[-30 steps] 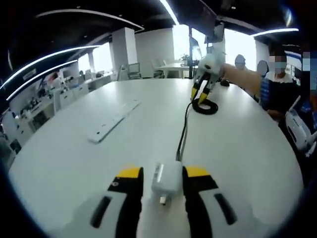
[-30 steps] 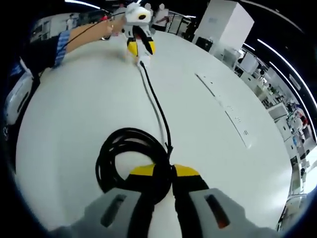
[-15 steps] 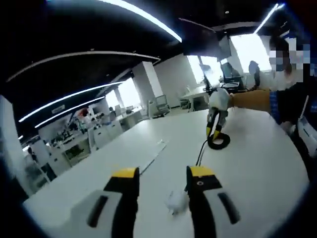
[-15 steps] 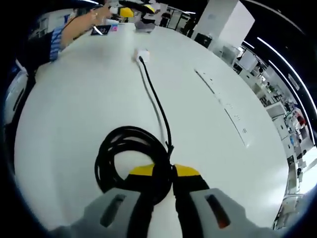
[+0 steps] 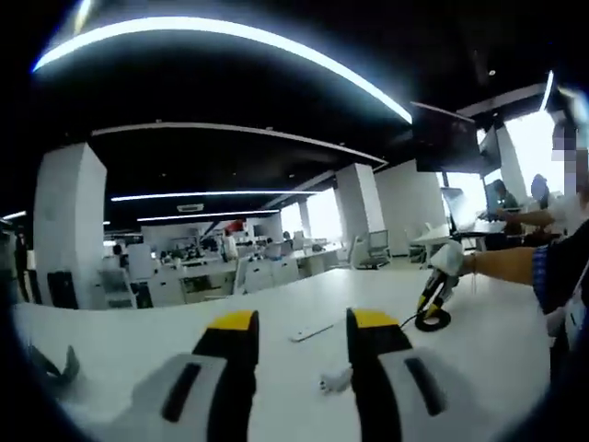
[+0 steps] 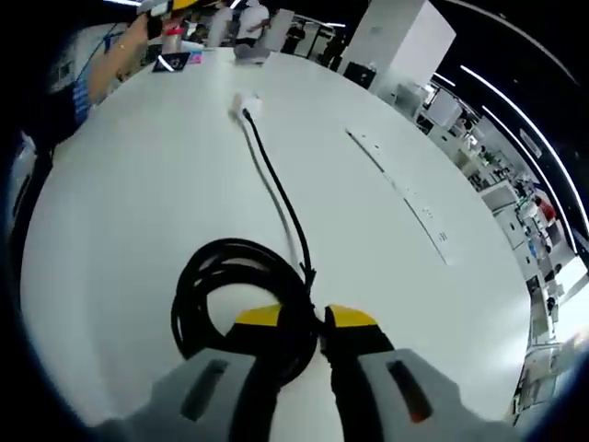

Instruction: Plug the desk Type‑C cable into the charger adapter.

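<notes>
One black cable [image 6: 276, 198], one white charger [image 6: 245, 104] and one long flat power strip [image 6: 396, 189] lie on the white counter [image 6: 138, 203].

In the right gripper view, the right hand-held gripper [image 6: 294, 319] has its yellow-tipped jaws nearly shut, pinching the cable where its coil lies nearest that gripper. The coil rests on the counter just to the left of the jaws. From the pinch the cable runs straight away across the middle of the counter to the charger, which sits toward the far edge with the cable's end touching it. The power strip lies well apart, along the right side of the counter.

In the left gripper view, the left hand-held gripper [image 5: 302, 324] is raised above the counter [image 5: 138, 350], jaws wide apart and holding nothing. The charger [image 5: 335, 380] lies on the counter below, by the right jaw. Farther off, the right hand-held gripper [image 5: 431, 304] stands tip-down on the coil [image 5: 433, 320], held by a person's hand [image 5: 448, 261].
</notes>
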Available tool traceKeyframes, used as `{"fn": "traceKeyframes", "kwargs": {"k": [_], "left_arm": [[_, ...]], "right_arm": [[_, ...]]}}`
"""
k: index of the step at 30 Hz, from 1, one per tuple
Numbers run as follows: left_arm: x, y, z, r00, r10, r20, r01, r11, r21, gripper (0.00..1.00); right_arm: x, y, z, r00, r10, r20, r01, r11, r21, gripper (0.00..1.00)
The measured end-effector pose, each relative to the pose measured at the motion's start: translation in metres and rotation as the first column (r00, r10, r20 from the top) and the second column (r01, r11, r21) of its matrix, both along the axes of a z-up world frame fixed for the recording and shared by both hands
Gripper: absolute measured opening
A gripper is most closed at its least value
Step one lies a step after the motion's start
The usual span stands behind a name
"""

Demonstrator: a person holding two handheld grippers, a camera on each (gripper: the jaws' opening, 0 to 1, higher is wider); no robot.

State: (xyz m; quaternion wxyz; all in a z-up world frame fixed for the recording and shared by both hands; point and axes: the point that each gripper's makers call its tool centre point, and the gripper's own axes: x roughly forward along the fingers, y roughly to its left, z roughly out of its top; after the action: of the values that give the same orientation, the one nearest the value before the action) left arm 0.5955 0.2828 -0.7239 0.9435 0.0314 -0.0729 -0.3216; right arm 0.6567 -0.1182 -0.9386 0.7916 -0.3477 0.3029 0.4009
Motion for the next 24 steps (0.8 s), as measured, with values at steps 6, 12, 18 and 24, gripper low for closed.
{"fn": "traceKeyframes", "kwargs": {"k": [6, 12, 18, 24], "left_arm": [[-0.02, 0.025, -0.008, 0.993, 0.113, 0.026, -0.114, 0.994, 0.004, 0.39], [-0.034, 0.025, -0.02, 0.991, 0.137, 0.008, -0.137, 0.991, -0.005, 0.4], [-0.04, 0.026, -0.024, 0.987, 0.162, 0.014, -0.163, 0.987, 0.013, 0.4], [-0.046, 0.025, -0.026, 0.988, 0.152, 0.023, -0.152, 0.988, 0.008, 0.43]], "right_arm": [[-0.004, 0.001, 0.016, 0.999, -0.026, 0.034, 0.024, 0.998, 0.063, 0.2], [-0.011, 0.004, 0.066, 0.981, -0.087, 0.171, 0.051, 0.979, 0.199, 0.2], [-0.024, -0.005, 0.113, 0.926, -0.227, 0.302, 0.095, 0.914, 0.395, 0.21], [-0.062, -0.007, 0.151, 0.889, -0.335, 0.313, 0.059, 0.759, 0.648, 0.21]]}}
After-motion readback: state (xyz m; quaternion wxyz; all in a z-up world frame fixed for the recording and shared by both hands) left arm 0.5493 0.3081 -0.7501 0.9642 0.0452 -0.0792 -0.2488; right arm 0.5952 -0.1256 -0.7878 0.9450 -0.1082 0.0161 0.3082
